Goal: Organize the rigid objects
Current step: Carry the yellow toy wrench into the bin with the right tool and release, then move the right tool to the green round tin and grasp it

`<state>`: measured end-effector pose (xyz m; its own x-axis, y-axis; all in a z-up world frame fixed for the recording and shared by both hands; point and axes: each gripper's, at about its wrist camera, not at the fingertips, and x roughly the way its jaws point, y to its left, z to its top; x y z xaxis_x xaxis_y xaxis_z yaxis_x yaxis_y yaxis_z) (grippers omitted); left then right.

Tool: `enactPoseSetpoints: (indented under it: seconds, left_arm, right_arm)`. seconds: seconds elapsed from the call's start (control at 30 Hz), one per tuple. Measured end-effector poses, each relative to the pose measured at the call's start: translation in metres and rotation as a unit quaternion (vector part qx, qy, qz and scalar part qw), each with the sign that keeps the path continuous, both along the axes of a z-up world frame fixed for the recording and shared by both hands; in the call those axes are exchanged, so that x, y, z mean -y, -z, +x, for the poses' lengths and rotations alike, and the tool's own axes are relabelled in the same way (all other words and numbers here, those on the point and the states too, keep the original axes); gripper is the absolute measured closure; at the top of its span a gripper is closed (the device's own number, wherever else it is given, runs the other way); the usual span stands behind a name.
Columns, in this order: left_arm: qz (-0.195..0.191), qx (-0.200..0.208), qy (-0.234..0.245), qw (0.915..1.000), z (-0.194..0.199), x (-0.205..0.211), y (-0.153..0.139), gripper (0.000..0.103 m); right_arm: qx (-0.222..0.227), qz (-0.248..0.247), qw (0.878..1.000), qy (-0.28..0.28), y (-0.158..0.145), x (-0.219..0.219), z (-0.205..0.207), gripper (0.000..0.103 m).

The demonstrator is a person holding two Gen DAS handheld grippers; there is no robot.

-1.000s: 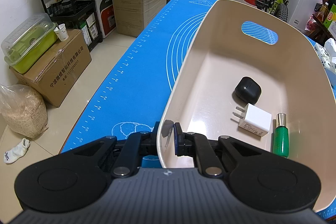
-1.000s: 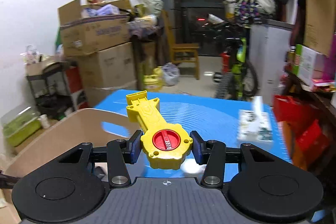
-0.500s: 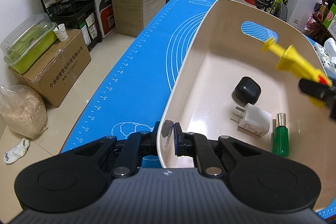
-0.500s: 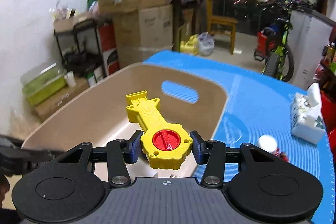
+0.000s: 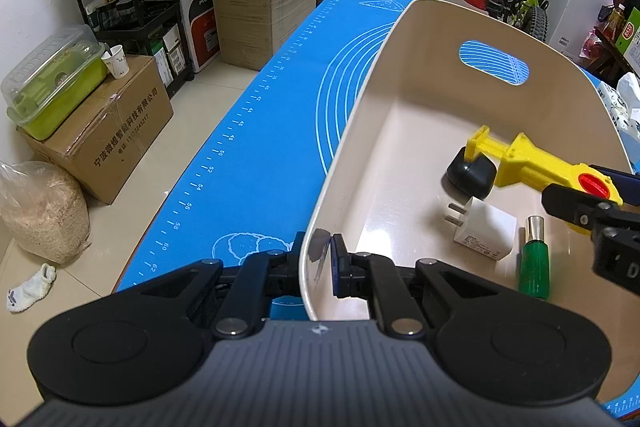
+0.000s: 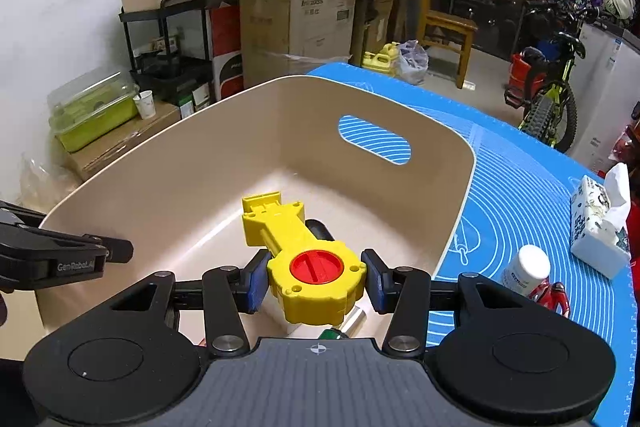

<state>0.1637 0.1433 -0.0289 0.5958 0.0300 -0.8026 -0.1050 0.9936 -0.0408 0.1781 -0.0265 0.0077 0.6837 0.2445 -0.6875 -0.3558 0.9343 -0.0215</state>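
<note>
While the left gripper (image 5: 322, 261) sits with its fingers clamped on the near rim of the beige plastic tub (image 5: 360, 115), steadying it on the counter covered by a blue silicone mat (image 5: 256, 131), the right gripper (image 6: 316, 281) hangs inside the tub with the yellow plastic toy launcher with a red round knob (image 6: 308, 259) between its fingers. Its jaws have just been opening, and in the right wrist view a sliver of gap shows at each blue pad, so the round head looks freed or very nearly so rather than squeezed. What matters for the release is how the launcher lies: its long axis runs straight ahead of the fingers, round head between the pads, handle pointing toward the far wall with the oval handle slot. In the left wrist view the handle's far end sits over a black rounded case (image 5: 471, 173), apparently resting on or just above it; I cannot tell which. Just beside that lie a white cube wall charger (image 5: 484, 233) and a green bottle with a silver cap (image 5: 534, 261), the latter directly under the head. My judgement is that the launcher will tip onto these things once let go, so the fingers should draw back along the same axis. A white pill bottle (image 6: 526, 269) waits outside the tub on the mat.
</note>
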Motion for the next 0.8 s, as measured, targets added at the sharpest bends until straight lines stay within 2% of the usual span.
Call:
enactPoseSetpoints:
  seconds: [0.03, 0.17, 0.37, 0.57, 0.67, 0.8]
  left_arm:
    - [0.000, 0.000, 0.000, 1.0000, 0.000, 0.000, 0.000, 0.090]
    - [0.000, 0.000, 0.000, 1.0000, 0.000, 0.000, 0.000, 0.090]
    - [0.000, 0.000, 0.000, 1.0000, 0.000, 0.000, 0.000, 0.090]
    - [-0.001, 0.000, -0.001, 1.0000, 0.000, 0.002, 0.002, 0.090]
    - [0.000, 0.000, 0.000, 1.0000, 0.000, 0.002, 0.001, 0.090]
    - [-0.001, 0.000, -0.001, 1.0000, 0.000, 0.002, 0.001, 0.090]
  right_arm:
    - [-0.002, 0.007, 1.000, 0.003, -0.001, 0.003, 0.002, 0.044]
    - [-0.005, 0.038, 0.999, 0.016, -0.009, 0.018, 0.003, 0.039]
    - [0.015, 0.073, 0.997, 0.026, -0.026, 0.051, 0.000, 0.035]
    - [0.035, 0.080, 0.994, 0.067, -0.040, 0.092, -0.003, 0.034]
    - [0.036, 0.074, 0.992, 0.093, -0.039, 0.113, 0.000, 0.034]
    - [0.028, 0.076, 0.989, 0.122, -0.021, 0.140, 0.004, 0.034]
